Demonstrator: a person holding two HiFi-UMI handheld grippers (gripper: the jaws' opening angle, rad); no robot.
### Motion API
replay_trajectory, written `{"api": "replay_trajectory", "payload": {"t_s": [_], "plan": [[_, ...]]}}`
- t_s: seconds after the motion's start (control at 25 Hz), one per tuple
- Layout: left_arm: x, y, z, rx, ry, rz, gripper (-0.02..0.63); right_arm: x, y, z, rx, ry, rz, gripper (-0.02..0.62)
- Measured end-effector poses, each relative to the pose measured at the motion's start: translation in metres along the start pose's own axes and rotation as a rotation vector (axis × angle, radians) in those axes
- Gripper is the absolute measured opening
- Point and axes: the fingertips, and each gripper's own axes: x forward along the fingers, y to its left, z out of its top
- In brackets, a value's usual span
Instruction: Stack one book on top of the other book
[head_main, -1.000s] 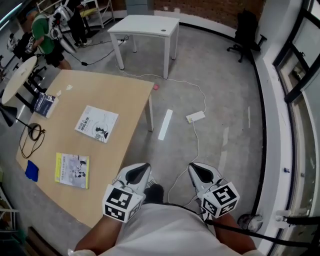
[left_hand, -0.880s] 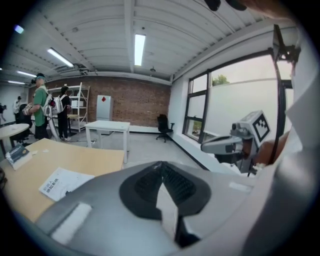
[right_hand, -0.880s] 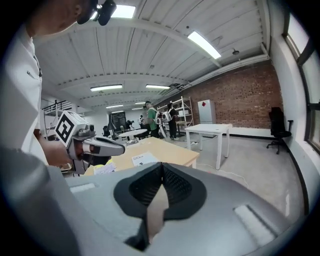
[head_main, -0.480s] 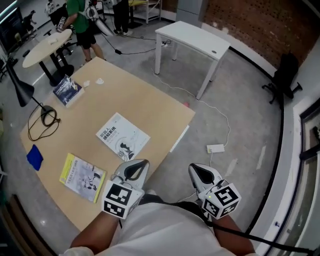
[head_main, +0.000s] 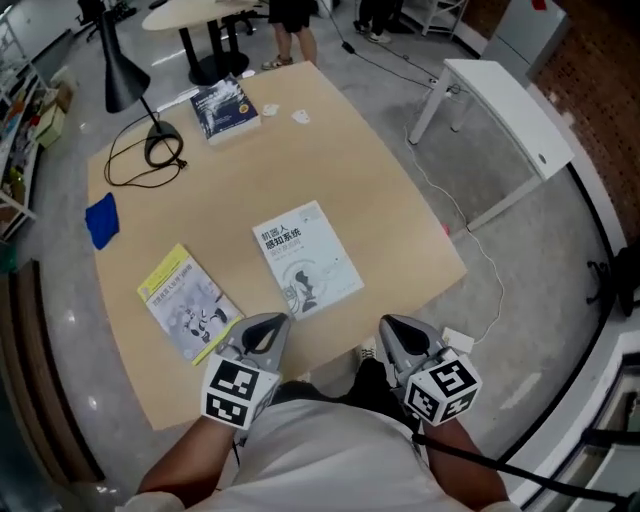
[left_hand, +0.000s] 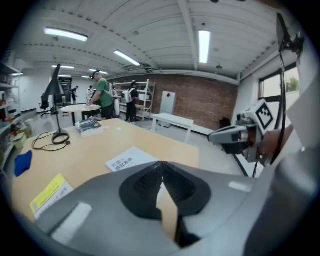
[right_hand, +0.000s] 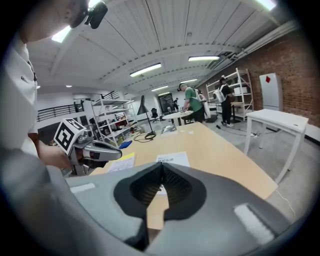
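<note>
Head view: stacking not yet begun.
Left gripper (head_main: 264, 328) and right gripper (head_main: 394, 331) empty, fingers pressed together, at table (head_main: 330, 150) edge; white book (head_main: 306, 258) and yellow book (head_main: 188, 303) flat, apart. Advise pinching one book's edge, laying squarely atop other.

Head view: the left gripper (head_main: 272, 322) overlaps the nearest edge of the yellow-covered paperback book (head_main: 185, 302), which lies just beside that claw on the light wooden table (head_main: 330, 170). The print on the white-covered paperback book (head_main: 306, 258), just ahead of both claws, is too small to read. So is the cover lettering of the dark blue book (head_main: 224, 108) far beyond them. Farther still, standing people (head_main: 293, 18) are cut off by the upper edge, legs only.

Left gripper view: the claw's own grey body hides all but one corner of the yellow book.

Right gripper view: the closed jaws of the right gripper (right_hand: 162, 167) mask the white book's near part.
</note>
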Motion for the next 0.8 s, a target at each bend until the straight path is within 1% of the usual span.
{"api": "replay_trajectory", "payload": {"t_s": [0.12, 0.2, 0.28, 0.32, 0.36, 0.48, 0.56, 0.68, 0.8], "plan": [[0.01, 0.015, -0.022, -0.118, 0.026, 0.123, 0.005, 0.034, -0.018, -0.004, -0.047, 0.064, 0.098, 0.002], [0.023, 0.023, -0.038, -0.244, 0.025, 0.193, 0.005, 0.061, -0.035, -0.018, -0.083, 0.132, 0.152, 0.002], [0.037, 0.025, -0.055, -0.381, 0.017, 0.244, 0.006, 0.088, -0.052, -0.042, -0.108, 0.221, 0.196, 0.002], [0.044, 0.025, -0.062, -0.431, 0.015, 0.271, 0.012, 0.099, -0.06, -0.054, -0.115, 0.261, 0.213, 0.002], [0.051, 0.026, -0.069, -0.465, 0.017, 0.302, 0.043, 0.109, -0.067, -0.064, -0.119, 0.294, 0.226, 0.002], [0.066, 0.028, -0.091, -0.54, 0.042, 0.4, 0.055, 0.132, -0.083, -0.082, -0.12, 0.346, 0.255, 0.002], [0.075, 0.026, -0.104, -0.595, 0.054, 0.442, 0.078, 0.14, -0.088, -0.089, -0.116, 0.361, 0.291, 0.002], [0.085, 0.022, -0.116, -0.672, 0.042, 0.488, 0.11, 0.15, -0.092, -0.097, -0.123, 0.385, 0.349, 0.071], [0.092, 0.022, -0.122, -0.733, 0.019, 0.518, 0.135, 0.159, -0.093, -0.098, -0.103, 0.393, 0.396, 0.092]]}}
